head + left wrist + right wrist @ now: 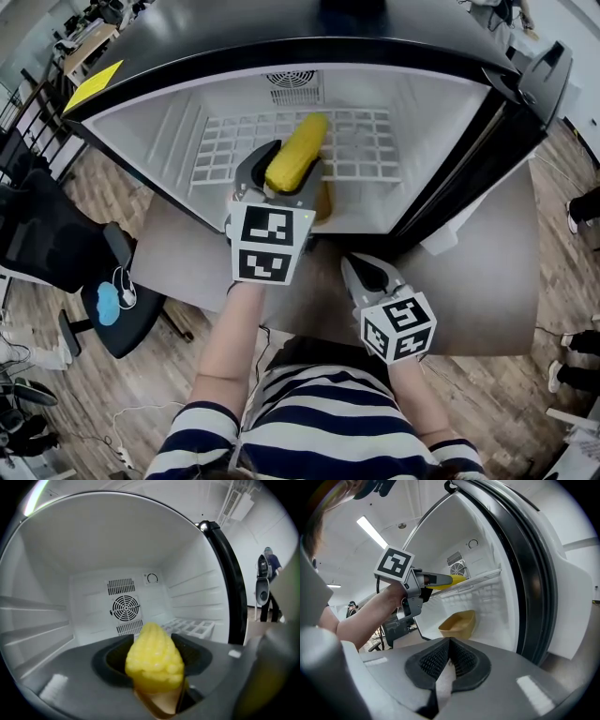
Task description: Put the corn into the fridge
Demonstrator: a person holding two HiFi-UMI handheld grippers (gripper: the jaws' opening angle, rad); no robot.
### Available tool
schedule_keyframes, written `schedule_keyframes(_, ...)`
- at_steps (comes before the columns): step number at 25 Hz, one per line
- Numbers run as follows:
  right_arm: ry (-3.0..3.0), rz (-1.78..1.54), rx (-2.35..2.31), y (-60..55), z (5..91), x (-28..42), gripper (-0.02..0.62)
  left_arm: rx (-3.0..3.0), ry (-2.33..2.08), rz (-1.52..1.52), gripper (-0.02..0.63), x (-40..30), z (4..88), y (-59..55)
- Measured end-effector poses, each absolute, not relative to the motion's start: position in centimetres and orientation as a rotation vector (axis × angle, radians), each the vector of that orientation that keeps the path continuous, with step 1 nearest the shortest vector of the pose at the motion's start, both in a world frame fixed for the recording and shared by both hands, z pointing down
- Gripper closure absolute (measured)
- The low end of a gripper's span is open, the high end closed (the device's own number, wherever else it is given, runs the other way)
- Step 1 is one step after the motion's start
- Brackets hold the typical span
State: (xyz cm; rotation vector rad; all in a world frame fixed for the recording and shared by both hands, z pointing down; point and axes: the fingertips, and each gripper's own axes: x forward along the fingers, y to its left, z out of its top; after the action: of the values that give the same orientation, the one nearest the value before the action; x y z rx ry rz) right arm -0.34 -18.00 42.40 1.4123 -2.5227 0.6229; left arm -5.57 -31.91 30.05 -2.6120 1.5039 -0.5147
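A yellow ear of corn (296,150) is clamped in my left gripper (281,178), which is shut on it. The corn points into the open white fridge (169,122), just above the white wire shelf (220,150). From the left gripper view the corn (153,660) fills the space between the jaws, aimed at the fan grille (125,607) on the back wall. My right gripper (371,277) hangs shut and empty outside the fridge, low and to the right. The right gripper view has its own jaws (449,656) pressed together, and the left gripper (417,585) with the corn (452,580) at the shelf.
A tan tub (458,623) sits on the fridge floor under the shelf. The black-rimmed door (511,112) stands open at the right. The fridge rests on a grey table (497,281). An office chair (56,244) stands at the left. A person (267,583) is far off.
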Motion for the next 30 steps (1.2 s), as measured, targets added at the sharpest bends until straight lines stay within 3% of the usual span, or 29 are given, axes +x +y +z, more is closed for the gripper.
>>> schedule_keyframes(9, -2.514, 0.620, 1.395, -17.8, 42.8, -1.0, 0.603, -2.517, 1.511, -0.532, 0.606, -6.0, 30.1, -32.3)
schedule_keyframes(30, -2.548, 0.582, 1.305, -17.6, 42.8, -3.3, 0.603, -2.734, 1.422, -0.009, 0.606, -11.4, 28.5, -25.1)
